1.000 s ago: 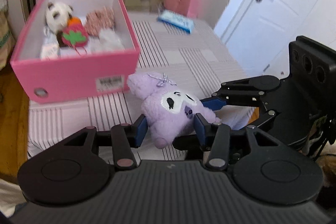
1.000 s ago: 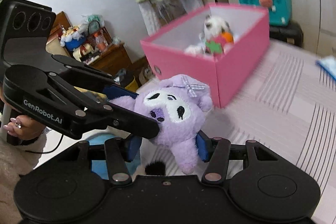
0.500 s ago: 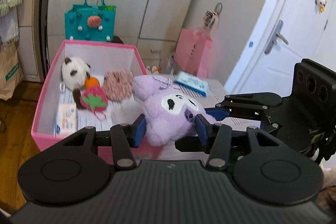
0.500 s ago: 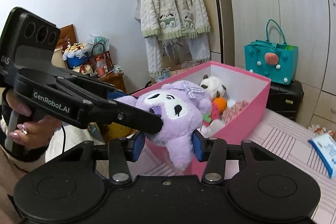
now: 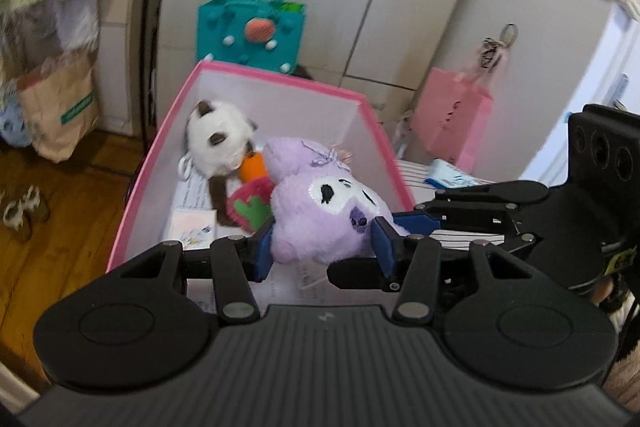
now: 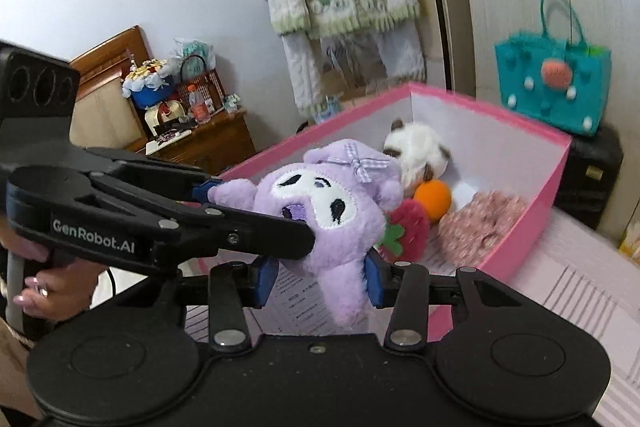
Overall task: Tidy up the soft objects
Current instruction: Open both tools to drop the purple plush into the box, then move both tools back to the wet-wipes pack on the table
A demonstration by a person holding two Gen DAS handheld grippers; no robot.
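Carried since the earlier frames from above the striped surface to over the pink cardboard box (image 5: 372, 115) — soft purple plush doll (image 5: 328, 211) now hangs above its open interior, beside the white plush cat (image 5: 218, 143). Pinched by both: left hand-held gripper (image 5: 322, 247) across the body, right hand-held gripper (image 6: 318, 277) closing on a lower limb. Long axis tilted toward the far wall; drop point straight below, equally near both.
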